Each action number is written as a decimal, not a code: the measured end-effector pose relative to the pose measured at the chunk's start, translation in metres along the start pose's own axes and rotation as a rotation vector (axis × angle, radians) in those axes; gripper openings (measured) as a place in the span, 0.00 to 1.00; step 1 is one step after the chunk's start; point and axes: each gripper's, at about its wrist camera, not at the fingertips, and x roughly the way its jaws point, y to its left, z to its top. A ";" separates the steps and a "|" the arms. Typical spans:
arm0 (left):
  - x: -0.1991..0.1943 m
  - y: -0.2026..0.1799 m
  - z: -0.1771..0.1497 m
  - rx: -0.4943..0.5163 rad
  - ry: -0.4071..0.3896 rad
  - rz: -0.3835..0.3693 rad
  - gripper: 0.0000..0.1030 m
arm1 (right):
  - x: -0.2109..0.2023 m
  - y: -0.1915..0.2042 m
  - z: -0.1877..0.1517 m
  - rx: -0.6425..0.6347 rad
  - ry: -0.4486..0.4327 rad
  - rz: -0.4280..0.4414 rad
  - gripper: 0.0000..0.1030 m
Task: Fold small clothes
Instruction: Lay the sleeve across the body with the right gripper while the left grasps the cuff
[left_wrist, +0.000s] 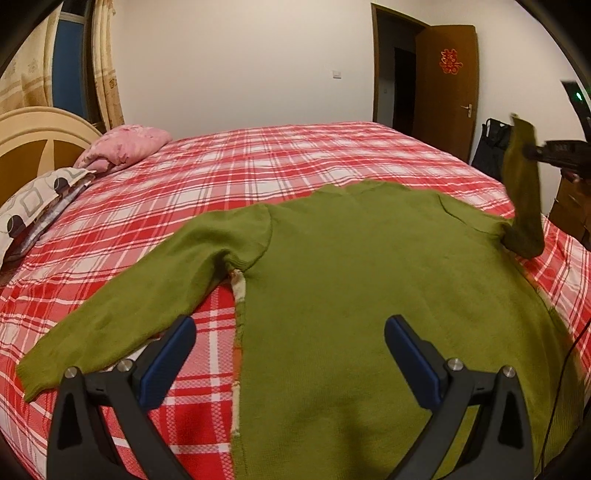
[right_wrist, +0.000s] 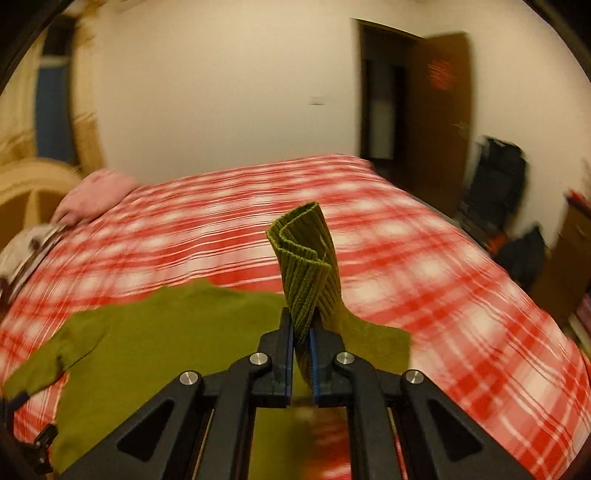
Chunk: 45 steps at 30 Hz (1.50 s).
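While a red paper decoration (left_wrist: 451, 62) hangs on the brown door (left_wrist: 445, 88), its characters are too small to read, and nothing else carries legible writing. One green sweater (left_wrist: 369, 280) lies spread flat on the red plaid bed (left_wrist: 236, 166), body near the cameras, one sleeve stretched out to the left. The other sleeve (right_wrist: 308, 266) stands lifted at the right side, its ribbed cuff clamped between the closed fingers of the right gripper (right_wrist: 303, 334). The left gripper (left_wrist: 290, 343) hovers above the sweater's near left edge with its two blue pads (left_wrist: 166, 363) spread wide apart, holding nothing. Two pillows rest far left by the headboard (left_wrist: 37, 136): one pink (left_wrist: 125, 146), one patterned (left_wrist: 40, 195).
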 end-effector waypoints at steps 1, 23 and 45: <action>0.000 0.002 0.001 -0.003 -0.001 0.002 1.00 | 0.004 0.016 0.000 -0.030 -0.001 0.020 0.06; 0.060 -0.033 0.036 -0.036 0.093 -0.171 0.99 | 0.019 0.019 -0.092 -0.035 0.098 0.262 0.82; 0.135 -0.108 0.078 -0.031 0.201 -0.321 0.12 | 0.005 -0.061 -0.131 0.097 -0.043 0.160 0.82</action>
